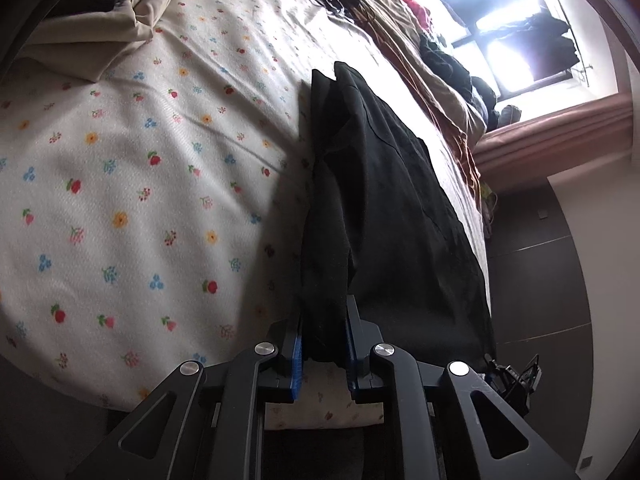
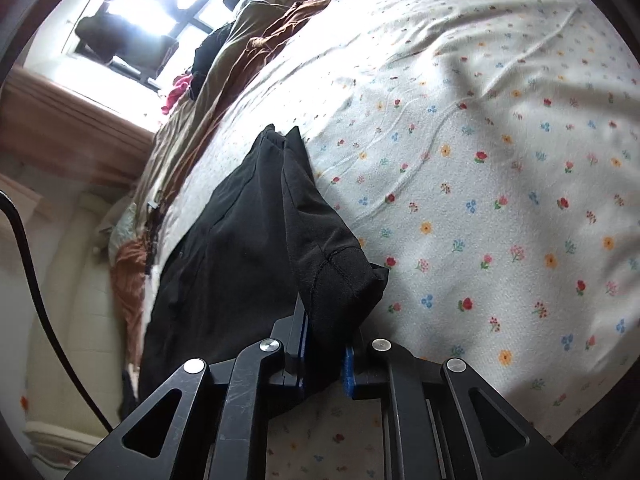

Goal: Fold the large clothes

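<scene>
A large black garment (image 1: 384, 208) lies stretched out on a bed with a white flowered sheet (image 1: 132, 184). My left gripper (image 1: 323, 344) is shut on one edge of the garment, the cloth bunched between its blue pads. In the right wrist view the same black garment (image 2: 248, 248) runs away from me across the flowered sheet (image 2: 500, 208). My right gripper (image 2: 326, 356) is shut on a folded corner of it, with a seam showing just above the jaws. Both held edges are lifted a little off the sheet.
A beige cloth (image 1: 132, 12) lies bunched at the far left of the bed. Brown and tan bedding (image 2: 224, 92) with dark clothes and a pink item (image 2: 178, 92) is piled along the window side. A black cable (image 2: 36, 288) hangs at the left. Dark flooring (image 1: 536, 280) lies beside the bed.
</scene>
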